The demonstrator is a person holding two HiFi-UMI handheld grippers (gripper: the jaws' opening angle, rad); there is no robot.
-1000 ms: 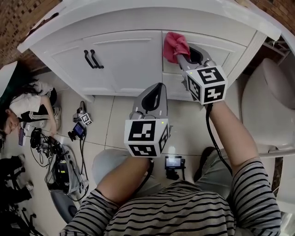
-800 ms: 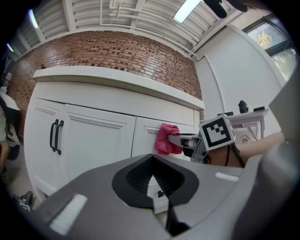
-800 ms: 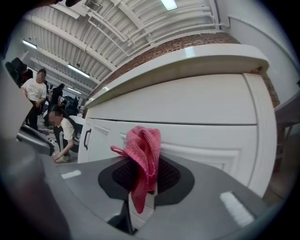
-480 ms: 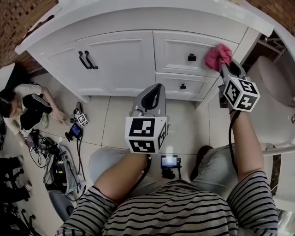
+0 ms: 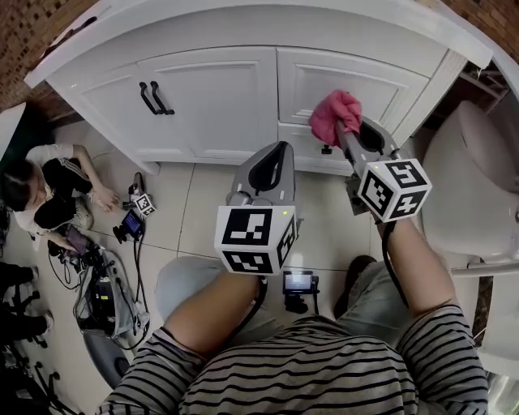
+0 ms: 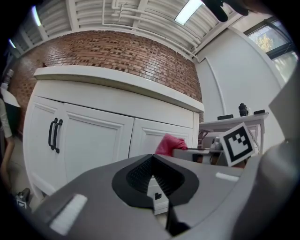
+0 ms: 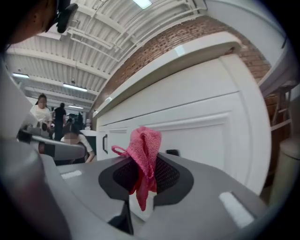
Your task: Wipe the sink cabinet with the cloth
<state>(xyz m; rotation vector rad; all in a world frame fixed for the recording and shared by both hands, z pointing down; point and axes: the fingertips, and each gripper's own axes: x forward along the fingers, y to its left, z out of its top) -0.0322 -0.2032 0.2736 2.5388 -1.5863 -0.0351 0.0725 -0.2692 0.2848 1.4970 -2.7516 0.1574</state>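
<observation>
A red-brick wall [image 6: 117, 51] runs behind the white sink cabinet [image 5: 211, 97] and meets a plain white wall [image 6: 225, 79] at its far end, where a window [image 6: 272, 35] high up lets in daylight. Overhead, the white ribbed ceiling [image 6: 108, 11] carries long tube lights [image 6: 190, 10], all lit. The floor [image 5: 199, 219] is pale tile with thin grout lines. A white table [image 6: 234, 123] stands beside the cabinet, with small dark things on top. Off to the left, a tangle of cables and gear [image 5: 105, 284] lies on the tiles, and a person [image 5: 49, 182] sits beside it.
</observation>
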